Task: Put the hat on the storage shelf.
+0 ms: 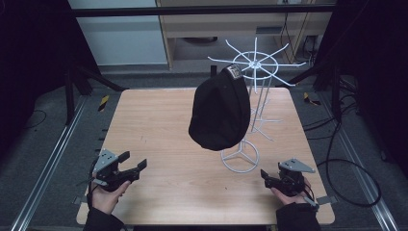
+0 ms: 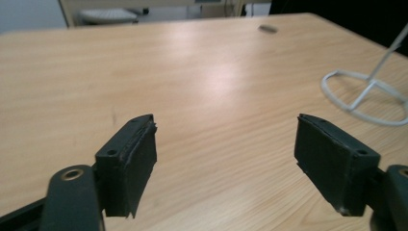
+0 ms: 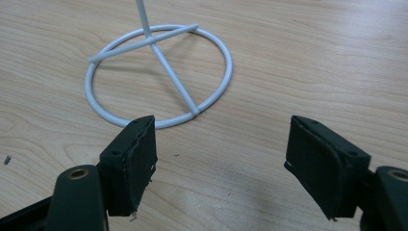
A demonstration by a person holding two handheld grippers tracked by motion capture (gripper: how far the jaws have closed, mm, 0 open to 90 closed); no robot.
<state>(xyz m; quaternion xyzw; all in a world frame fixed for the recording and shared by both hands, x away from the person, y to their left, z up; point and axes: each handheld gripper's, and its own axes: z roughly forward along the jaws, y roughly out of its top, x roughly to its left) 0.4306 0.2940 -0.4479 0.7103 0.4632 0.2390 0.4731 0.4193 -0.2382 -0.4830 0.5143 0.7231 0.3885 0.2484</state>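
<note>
High view: I see the wooden table (image 1: 159,139) with a white wire rack (image 1: 250,96) standing right of centre. A black cap (image 1: 219,113) hangs from one upper arm of the rack, clear of the tabletop. My left gripper (image 1: 133,166) and right gripper (image 1: 265,177) sit near the front edge, well apart, both with jaws spread and empty.

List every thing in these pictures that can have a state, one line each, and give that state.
black cap: hanging on an arm of the rack, clear of the table.
white wire rack: upright, ring base flat on the table.
left gripper: open, nothing between the jaws.
right gripper: open, nothing between the jaws.
wooden table: bears the rack.
</note>
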